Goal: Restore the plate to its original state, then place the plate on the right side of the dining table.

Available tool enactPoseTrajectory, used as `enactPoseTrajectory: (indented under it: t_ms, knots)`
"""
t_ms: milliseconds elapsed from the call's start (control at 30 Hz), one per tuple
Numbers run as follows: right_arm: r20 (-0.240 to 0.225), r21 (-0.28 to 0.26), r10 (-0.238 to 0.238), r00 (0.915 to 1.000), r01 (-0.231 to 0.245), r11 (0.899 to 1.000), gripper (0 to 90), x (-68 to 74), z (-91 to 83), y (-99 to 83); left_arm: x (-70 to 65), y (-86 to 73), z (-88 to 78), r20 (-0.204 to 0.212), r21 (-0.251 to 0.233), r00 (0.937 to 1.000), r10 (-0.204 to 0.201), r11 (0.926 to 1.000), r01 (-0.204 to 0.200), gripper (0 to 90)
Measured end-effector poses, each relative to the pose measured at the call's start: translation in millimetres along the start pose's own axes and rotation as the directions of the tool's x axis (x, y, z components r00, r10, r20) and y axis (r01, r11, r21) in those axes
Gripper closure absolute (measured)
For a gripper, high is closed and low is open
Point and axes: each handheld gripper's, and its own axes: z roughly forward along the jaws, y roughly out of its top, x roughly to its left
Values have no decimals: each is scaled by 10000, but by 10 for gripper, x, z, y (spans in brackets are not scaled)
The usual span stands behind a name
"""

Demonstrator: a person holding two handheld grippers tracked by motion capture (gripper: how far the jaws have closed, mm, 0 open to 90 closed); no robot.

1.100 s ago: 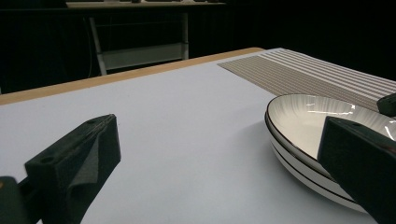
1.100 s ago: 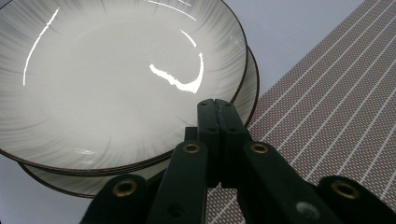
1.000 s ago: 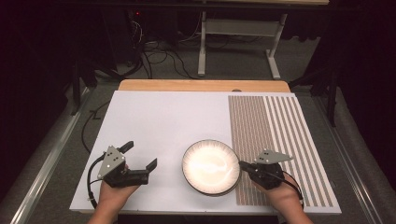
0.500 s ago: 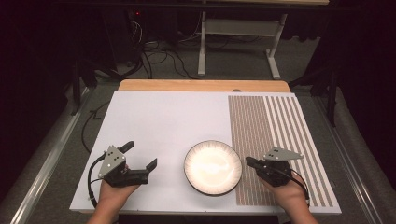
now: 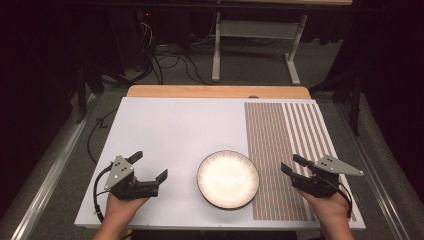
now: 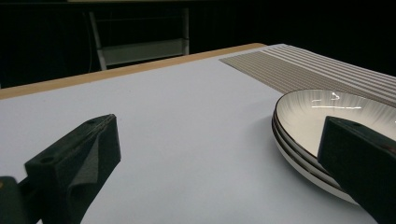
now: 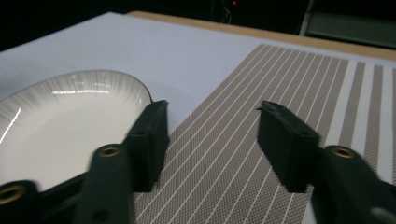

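**White plate on the tabletop after release by the right claw**

White, with fine dark radial lines and a thin dark rim, the plate lies flat near the front edge of the pale tabletop, between the two claws. Its right edge meets the left border of the brown striped mat that covers the right part of the tabletop. In the left gripper view the plate shows a second rim line beneath the upper one; whether this marks a second plate cannot be told.

Right claw: held to the right of the plate, above the striped mat and apart from the plate's rim. A second ago its tips were closed at the plate's right edge; since then the hand has drawn away to the right and the jaws have just been opening. They now stand partly apart with nothing between them. In the right gripper view the claw frames only the mat, and the plate lies to the left of its left jaw.

Left claw: held over the bare tabletop to the left of the plate, in the same place as a second ago. Its jaws stand wide apart and hold nothing. In the left gripper view the claw looks across the pale surface, one jaw overlapping the plate's near rim in the picture.
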Motion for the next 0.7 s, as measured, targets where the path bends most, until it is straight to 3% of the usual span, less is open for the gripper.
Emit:
enactPoseTrajectory:
  t_ms: [200, 333, 467, 700]
  knots:
    - [103, -540, -163, 9998, 168, 9984, 4, 31, -10, 38, 0, 39, -7, -107, -183, 9999, 69, 9998, -71, 2]
    - [81, -469, -226, 9997, 229, 9986, 5, 29, -7, -6, -9, 45, 25, -122, -125, 9999, 61, 9999, -63, 2]
    - [36, -513, -317, 9995, 319, 9982, 5, 49, -23, -4, -28, 59, 31, -80, -32, 9994, 344, 9994, -344, 2]
    - [-76, -642, -296, 9995, 291, 9975, 16, 54, -12, 22, -13, 54, 28, -33, -76, 9999, 133, 9999, -134, 2]
